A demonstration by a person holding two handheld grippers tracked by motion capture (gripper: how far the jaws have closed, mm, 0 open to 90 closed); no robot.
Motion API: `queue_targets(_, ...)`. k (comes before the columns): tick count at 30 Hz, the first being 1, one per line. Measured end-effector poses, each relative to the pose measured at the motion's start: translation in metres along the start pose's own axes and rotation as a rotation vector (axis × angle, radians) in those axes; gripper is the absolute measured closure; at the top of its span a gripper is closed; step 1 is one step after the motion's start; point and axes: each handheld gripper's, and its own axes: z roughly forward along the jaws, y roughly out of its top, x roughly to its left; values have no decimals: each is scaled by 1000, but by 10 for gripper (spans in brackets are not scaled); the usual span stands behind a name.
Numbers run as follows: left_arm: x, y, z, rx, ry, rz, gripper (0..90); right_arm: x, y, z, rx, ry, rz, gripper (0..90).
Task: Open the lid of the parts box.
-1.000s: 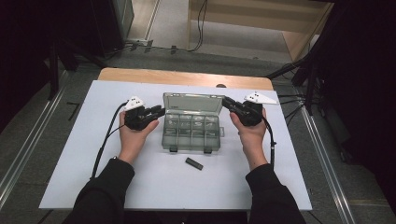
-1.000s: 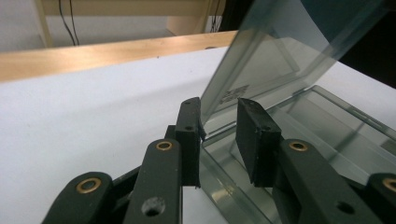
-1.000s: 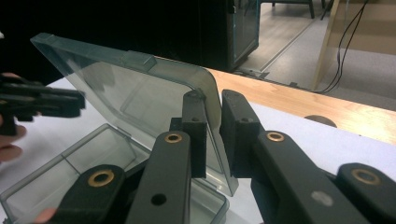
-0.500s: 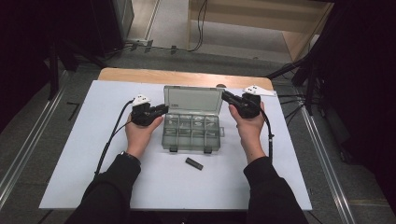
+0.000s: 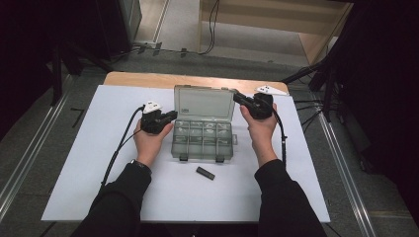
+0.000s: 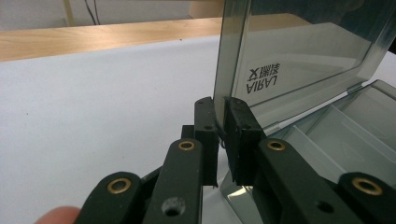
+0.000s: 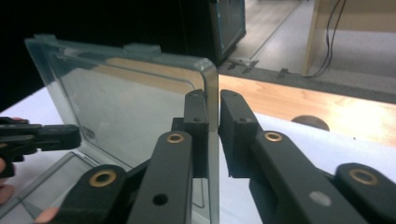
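A clear grey compartment box point(image 5: 202, 140) sits mid-table with its lid point(image 5: 203, 102) standing up at the back. My left gripper point(image 5: 170, 116) is at the lid's left edge, low near the hinge. In the left gripper view its jaws point(image 6: 221, 105) are shut on that edge, beside the printed label on the lid point(image 6: 303, 51). My right gripper point(image 5: 238, 97) is at the lid's upper right corner. In the right gripper view its jaws point(image 7: 213, 98) pinch the lid's side edge point(image 7: 214, 140). The compartments point(image 6: 345, 135) look empty.
A small black bar point(image 5: 205, 173) lies on the white mat point(image 5: 99, 163) in front of the box. The wooden table edge point(image 5: 138, 79) runs behind the mat. Cables trail from both grippers along the person's forearms.
Both grippers have moved away from the person with the lid between them, and the lid has swung up to stand more upright.
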Motion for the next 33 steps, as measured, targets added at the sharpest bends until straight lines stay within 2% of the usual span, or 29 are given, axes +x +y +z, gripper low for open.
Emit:
queue_targets(5, -1, 0, 1, 0, 5, -1, 832, -2, -7, 8, 20, 4, 16, 774)
queue_targets(8, 0, 0, 1, 3, 5, -1, 833, -4, -18, 13, 26, 4, 47, 772)
queue_targets(13, 0, 0, 1, 3, 1, -8, 833, -6, -31, 17, 53, 5, 53, 772)
queue_targets(16, 2, 1, 2, 9, -9, -26, 832, -7, -42, 20, 70, -11, 57, 772)
queue_targets(21, 3, 2, 3, 16, -16, -47, 831, -10, -60, 24, 75, 1, 118, 780)
queue_targets(25, 5, 2, 3, 21, -21, -55, 831, -8, -65, 26, 89, 1, 125, 795)
queue_targets(33, 9, 3, 5, 33, -49, -112, 830, -10, -67, 28, 95, 7, 157, 816)
